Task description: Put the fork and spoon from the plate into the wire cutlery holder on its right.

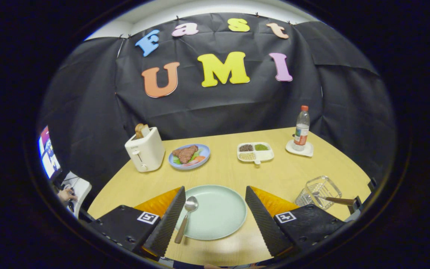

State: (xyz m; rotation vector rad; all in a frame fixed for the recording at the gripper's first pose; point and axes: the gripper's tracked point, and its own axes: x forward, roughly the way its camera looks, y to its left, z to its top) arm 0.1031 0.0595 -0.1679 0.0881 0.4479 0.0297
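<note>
Resting on the pale green plate (222, 220), the spoon (187, 216) lies with its shiny metal bowl up near the plate's middle-left and its brown wooden handle trailing off over the near rim onto the table (230, 175). Spoon sits just beside the inner edge of the left finger. Fork (334, 200) is already in the wire cutlery holder (317, 192), right of the plate: brown handle sticks out to the right, tines inside the clear wire basket. Holder stands past the right finger, apart from the plate.

Gripper (215, 220) hovers low over the near table edge, aimed forward across the plate. Jaws wide apart, nothing between the ribbed pads but the plate and spoon; no contact visible.

Beyond: white toaster (145, 152) with bread in it, blue plate (189, 157) with meat and greens, white divided dish (255, 152) of grains, water bottle (302, 129) with red cap on a white coaster. Bottle label too small to read. Square marker tags on both finger bases.
</note>
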